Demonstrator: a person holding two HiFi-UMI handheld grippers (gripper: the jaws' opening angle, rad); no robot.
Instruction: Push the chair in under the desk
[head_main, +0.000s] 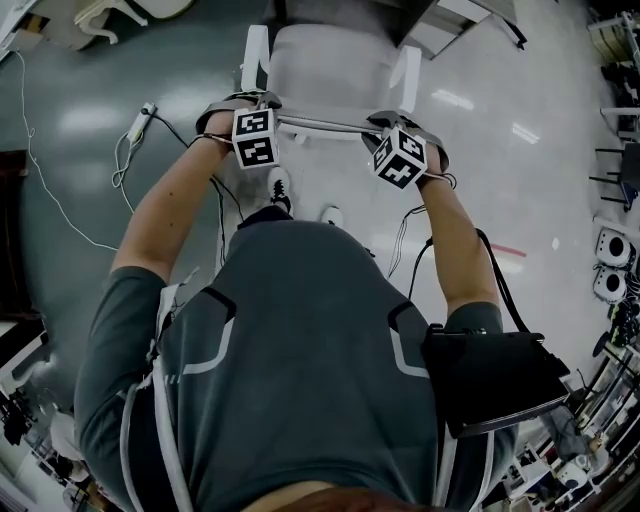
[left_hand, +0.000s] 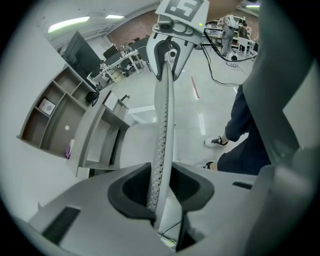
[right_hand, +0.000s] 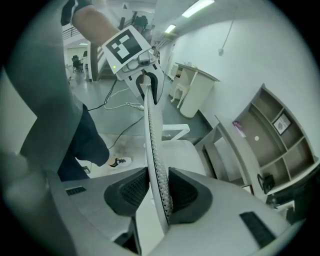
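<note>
Seen from the head view, looking steeply down, a person stands on a grey floor (head_main: 110, 110) behind a white chair (head_main: 330, 70). Both arms reach forward to the top edge of its mesh backrest (head_main: 325, 124).

The left gripper (left_hand: 161, 187) holds that edge near its left end. In the left gripper view, the dark fingers (left_hand: 192, 186) are closed onto the thin rim from both sides. The right gripper (right_hand: 157, 192) holds the rim near the right end in the same way, with its fingers pinching the mesh edge between them. Each gripper view shows the rim running straight to the other gripper.

The table (left_hand: 97, 135) stands beyond the chair seat against a white wall, with open shelves above it. We judge that the seat is near the table's front but not yet tucked beneath it.

With the hold set, we would now push. We would press evenly with both grippers so the chair rolls straight and does not swivel. The force should stay level and directed forward, because bearing down on the flexible rim could tip the chair or let the fingers slip. We would watch that the white armrests (head_main: 409, 78) clear the table's edge. We would slow down as the seat slides under.
</note>
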